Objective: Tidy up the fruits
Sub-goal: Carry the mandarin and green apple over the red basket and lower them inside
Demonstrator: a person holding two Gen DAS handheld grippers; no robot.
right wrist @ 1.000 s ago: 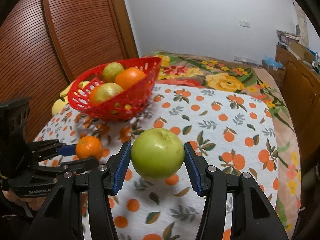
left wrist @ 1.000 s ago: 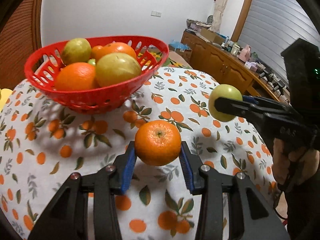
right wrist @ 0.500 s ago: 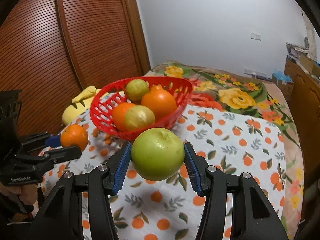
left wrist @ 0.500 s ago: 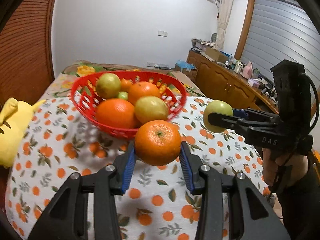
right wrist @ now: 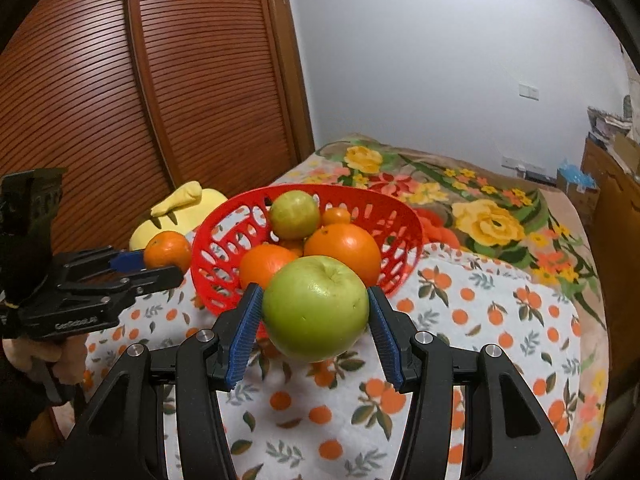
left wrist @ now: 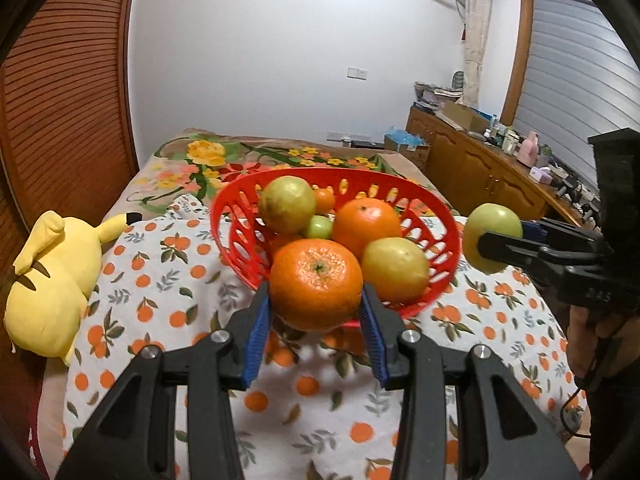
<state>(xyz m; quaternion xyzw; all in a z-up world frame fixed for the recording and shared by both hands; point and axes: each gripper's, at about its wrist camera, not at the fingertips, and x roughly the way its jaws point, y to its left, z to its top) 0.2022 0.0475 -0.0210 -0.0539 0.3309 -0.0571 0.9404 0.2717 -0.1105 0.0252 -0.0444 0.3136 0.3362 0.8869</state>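
Note:
My left gripper (left wrist: 316,308) is shut on an orange mandarin (left wrist: 316,284) and holds it in the air at the near rim of the red basket (left wrist: 232,216). My right gripper (right wrist: 316,320) is shut on a green apple (right wrist: 316,308), held above the cloth in front of the basket (right wrist: 404,216). The basket holds several fruits: oranges (left wrist: 366,222) and yellow-green fruits (left wrist: 287,203). The apple also shows in the left wrist view (left wrist: 494,232), to the right of the basket. The mandarin shows in the right wrist view (right wrist: 168,250), to the basket's left.
The basket stands on a white cloth with an orange print (left wrist: 160,272) over a floral bedspread (right wrist: 492,216). A yellow plush toy (left wrist: 52,276) lies at the left edge. A wooden slatted door (right wrist: 140,92) is on the left, wooden cabinets (left wrist: 480,172) on the right.
Both grippers have risen and come nearer to the basket with their fruits. The basket now sits lower and closer behind each held fruit.

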